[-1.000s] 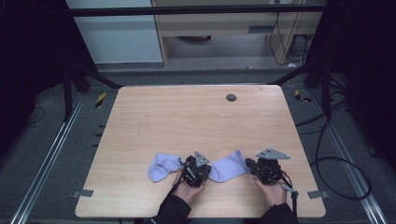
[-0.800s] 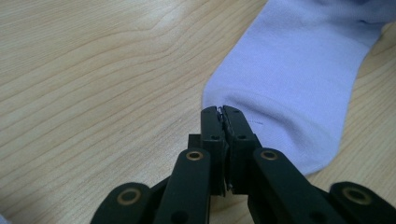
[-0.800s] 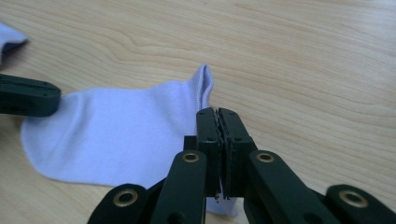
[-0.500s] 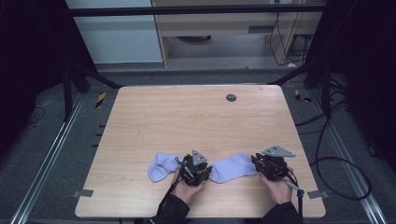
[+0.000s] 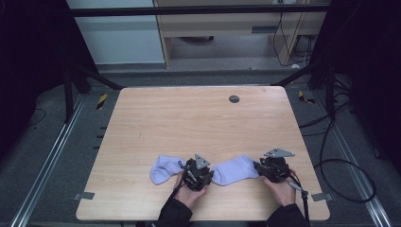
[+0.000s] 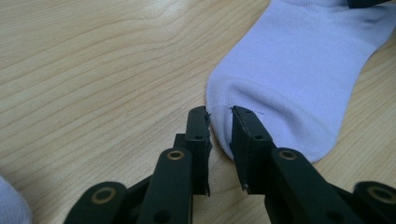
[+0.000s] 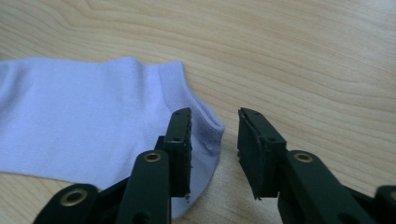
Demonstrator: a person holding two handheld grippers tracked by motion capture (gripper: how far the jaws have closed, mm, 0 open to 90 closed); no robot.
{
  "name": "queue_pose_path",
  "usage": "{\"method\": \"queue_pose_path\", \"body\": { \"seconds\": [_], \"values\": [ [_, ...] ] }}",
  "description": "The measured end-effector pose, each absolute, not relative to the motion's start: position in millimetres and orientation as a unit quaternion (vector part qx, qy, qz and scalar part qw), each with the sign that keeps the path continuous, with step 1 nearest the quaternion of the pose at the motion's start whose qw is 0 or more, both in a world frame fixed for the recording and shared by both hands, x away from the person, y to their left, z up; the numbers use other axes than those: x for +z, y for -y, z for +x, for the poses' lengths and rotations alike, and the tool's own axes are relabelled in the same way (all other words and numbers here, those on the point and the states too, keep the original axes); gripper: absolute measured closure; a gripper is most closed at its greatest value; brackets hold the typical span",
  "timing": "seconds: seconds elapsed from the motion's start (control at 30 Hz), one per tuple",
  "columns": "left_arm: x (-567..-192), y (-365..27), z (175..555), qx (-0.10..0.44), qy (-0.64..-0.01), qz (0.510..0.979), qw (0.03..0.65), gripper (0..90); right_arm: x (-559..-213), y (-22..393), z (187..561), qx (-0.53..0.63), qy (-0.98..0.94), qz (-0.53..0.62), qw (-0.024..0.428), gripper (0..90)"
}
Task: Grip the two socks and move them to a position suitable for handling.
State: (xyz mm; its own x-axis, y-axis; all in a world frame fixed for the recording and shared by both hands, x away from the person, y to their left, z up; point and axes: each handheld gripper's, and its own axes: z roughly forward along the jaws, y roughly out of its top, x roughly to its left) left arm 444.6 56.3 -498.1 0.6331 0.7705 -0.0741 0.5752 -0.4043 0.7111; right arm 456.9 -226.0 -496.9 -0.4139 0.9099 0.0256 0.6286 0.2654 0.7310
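Both tongs (image 5: 210, 171) (image 5: 255, 166) stand parted at the sock's (image 5: 232, 170) ends.

Desk (image 5: 189, 123): light wood-grain top, rectangular, on a dark frame above grey floor.
Right sock (image 5: 235, 169): pale lilac, flat on the desk near the front edge, toe toward the person's left, cuff toward the right.
Left sock (image 5: 163, 169): same pale lilac, flat near the front edge, left of the other, the two apart.
Round insert (image 5: 234, 99): small dark disc set in the desk's far half, well apart from both socks.
Remaining surface: bare wood.
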Motion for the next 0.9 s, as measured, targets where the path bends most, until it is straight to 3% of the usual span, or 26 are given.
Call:
{"method": "queue_pose_path", "body": {
  "seconds": [0.17,0.23,0.73,0.9],
  "values": [
    [-497.9,-55.4,444.9,0.131,-0.404,0.829,0.364,86.0,-496.0,226.7,457.6,0.342,-0.771,0.499,0.199,84.6],
    [-497.4,-55.3,445.7,0.131,-0.404,0.829,0.363,88.3,-493.4,227.5,456.1,0.346,-0.77,0.498,0.199,87.0],
    [-493.2,-45.7,461.3,0.136,-0.4,0.827,0.37,88.7,-480.8,237.7,429.8,0.335,-0.768,0.505,0.205,87.2],
    [-491.1,-49.3,465.4,0.124,-0.406,0.822,0.381,76.0,-485.4,236.7,429.6,0.309,-0.773,0.511,0.213,77.8]
  ]
}}
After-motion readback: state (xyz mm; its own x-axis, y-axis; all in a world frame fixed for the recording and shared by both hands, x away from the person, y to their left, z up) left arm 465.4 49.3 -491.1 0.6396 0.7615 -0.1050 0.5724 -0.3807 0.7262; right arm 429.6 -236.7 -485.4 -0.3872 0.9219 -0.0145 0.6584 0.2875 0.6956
